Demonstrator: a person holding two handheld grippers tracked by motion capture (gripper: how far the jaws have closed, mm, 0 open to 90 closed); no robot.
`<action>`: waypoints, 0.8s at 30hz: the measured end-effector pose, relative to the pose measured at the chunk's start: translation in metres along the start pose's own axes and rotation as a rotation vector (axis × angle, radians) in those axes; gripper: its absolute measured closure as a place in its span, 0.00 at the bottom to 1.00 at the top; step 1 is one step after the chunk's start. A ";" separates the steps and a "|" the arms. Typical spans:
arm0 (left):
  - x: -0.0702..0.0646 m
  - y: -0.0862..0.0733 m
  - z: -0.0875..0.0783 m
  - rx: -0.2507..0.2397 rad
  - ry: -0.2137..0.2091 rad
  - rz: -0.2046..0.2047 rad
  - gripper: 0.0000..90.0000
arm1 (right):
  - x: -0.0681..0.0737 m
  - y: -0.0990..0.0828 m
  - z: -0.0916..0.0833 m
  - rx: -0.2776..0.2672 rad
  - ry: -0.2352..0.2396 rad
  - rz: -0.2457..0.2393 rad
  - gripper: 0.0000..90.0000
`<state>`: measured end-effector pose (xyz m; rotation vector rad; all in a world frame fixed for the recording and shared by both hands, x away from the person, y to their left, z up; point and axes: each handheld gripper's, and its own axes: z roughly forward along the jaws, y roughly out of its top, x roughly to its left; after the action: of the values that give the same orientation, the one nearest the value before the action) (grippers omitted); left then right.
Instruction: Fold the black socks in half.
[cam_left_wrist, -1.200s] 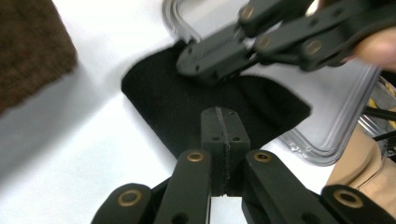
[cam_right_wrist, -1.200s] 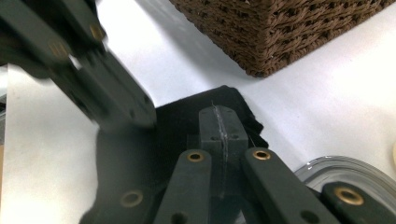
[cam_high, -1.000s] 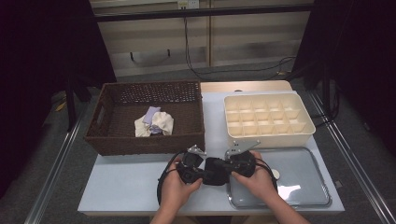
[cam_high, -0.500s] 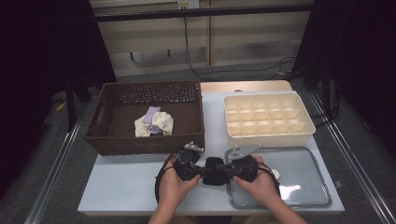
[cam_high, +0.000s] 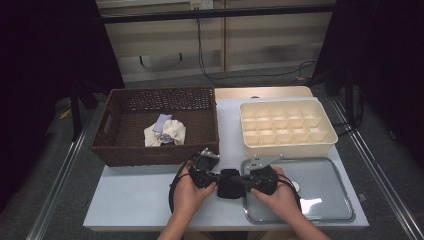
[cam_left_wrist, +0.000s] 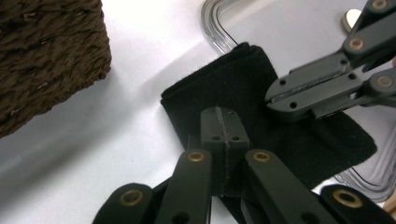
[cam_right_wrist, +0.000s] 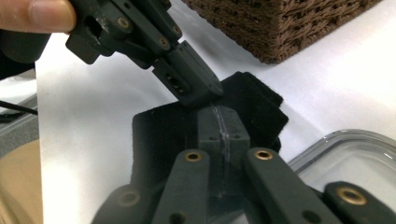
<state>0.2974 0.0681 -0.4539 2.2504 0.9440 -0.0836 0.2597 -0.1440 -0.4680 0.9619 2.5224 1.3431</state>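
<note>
Item: folded black felt-like cloth (cam_left_wrist: 243, 93), lying on the pale blue-grey worktop (cam_high: 135, 195), near its front edge, between the two hands. One edge is overlapping the rim of the shallow rectangular metal tray (cam_high: 330, 200); the opposite edge is lying just in front of the dark brown woven wicker basket (cam_high: 150, 150).

Left gripper (cam_left_wrist: 224, 121): black jaws standing pressed together, tips bearing down on the middle of the cloth. No cloth is showing between them. The left hand (cam_high: 187, 192) is holding it.

Right gripper (cam_right_wrist: 222, 123): black jaws likewise together, tips resting on the same cloth, close beside the left gripper's tips. In the left gripper view it is coming in from the right, across the tray side of the cloth. The right hand (cam_high: 277, 195) is holding it.

Basket contents: a crumpled bundle of white and pale lilac cloth (cam_high: 165, 131), sitting on the basket floor.

Also on the worktop: a cream plastic tray of small square compartments (cam_high: 285, 125), standing behind the metal tray and to the right of the basket.
</note>
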 end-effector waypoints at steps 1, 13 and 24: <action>0.000 -0.001 -0.003 -0.013 0.002 -0.011 1.00 | 0.000 0.000 -0.001 0.000 -0.003 -0.002 0.97; -0.010 -0.013 -0.016 0.037 -0.009 0.037 1.00 | -0.005 -0.001 -0.007 0.009 -0.017 0.035 0.91; -0.011 -0.018 -0.013 0.027 -0.010 0.040 1.00 | -0.018 -0.010 -0.007 0.013 -0.024 0.241 0.67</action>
<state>0.2750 0.0784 -0.4509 2.2900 0.8978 -0.0898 0.2665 -0.1634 -0.4748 1.3123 2.4636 1.3660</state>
